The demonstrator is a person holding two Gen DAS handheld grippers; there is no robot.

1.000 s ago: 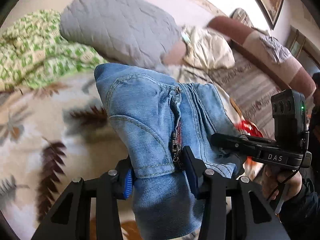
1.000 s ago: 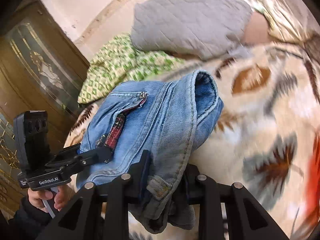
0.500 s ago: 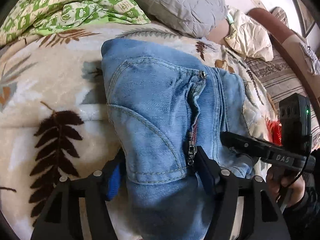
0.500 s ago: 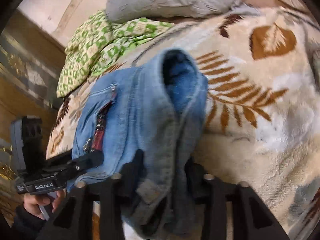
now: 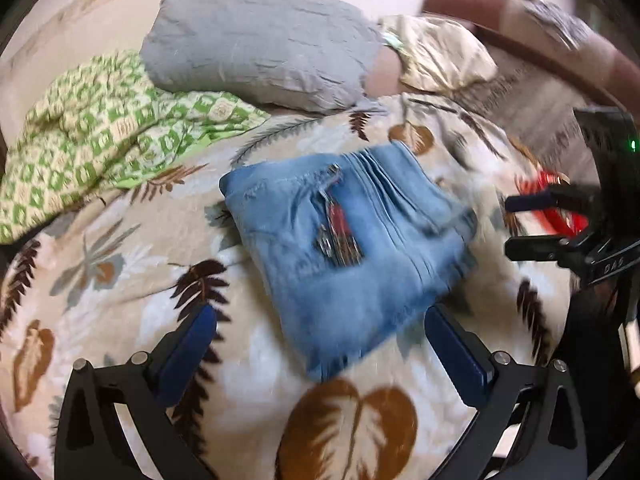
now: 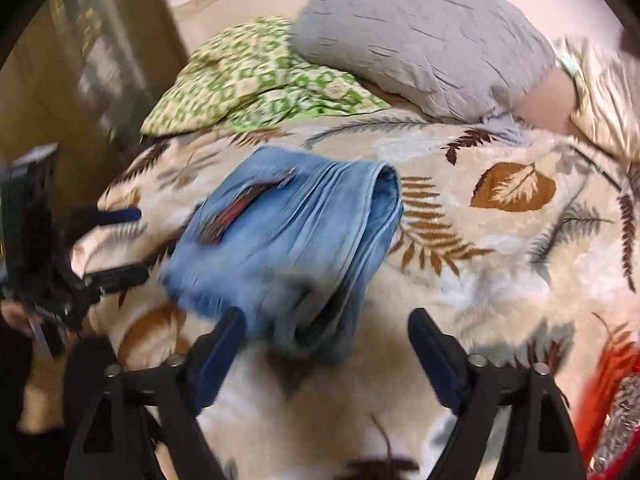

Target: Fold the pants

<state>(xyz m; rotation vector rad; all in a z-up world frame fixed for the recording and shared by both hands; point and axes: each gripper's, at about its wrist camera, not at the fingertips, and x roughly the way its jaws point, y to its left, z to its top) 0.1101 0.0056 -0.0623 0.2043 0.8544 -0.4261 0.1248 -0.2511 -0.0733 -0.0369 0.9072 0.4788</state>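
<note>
We work over a bed spread with a cream plush blanket printed with brown leaves (image 5: 100, 288), which fills most of both views. At the upper centre of the left view lies a grey quilted pillow (image 5: 260, 44), with a green-and-cream patterned cloth (image 5: 100, 128) to its left.

The folded light-blue denim pants (image 5: 340, 240) rest flat on the blanket at the middle of the left view, and at centre left of the right view (image 6: 288, 240), zipper fly facing up, free of both tools. We judge the fold essentially made, so the step in hand is a clean release.

The left gripper (image 5: 320, 344) hangs with its jaws spread wide, one each side of the bundle's near edge, holding nothing. The right gripper (image 6: 324, 340) likewise has its jaws apart and empty; one blue pad sits just beside the near hem.

To finish well, we would draw both tools straight away from the denim without snagging that hem, so the layers lie stacked and the rolled edge at the right does not spring loose.
</note>
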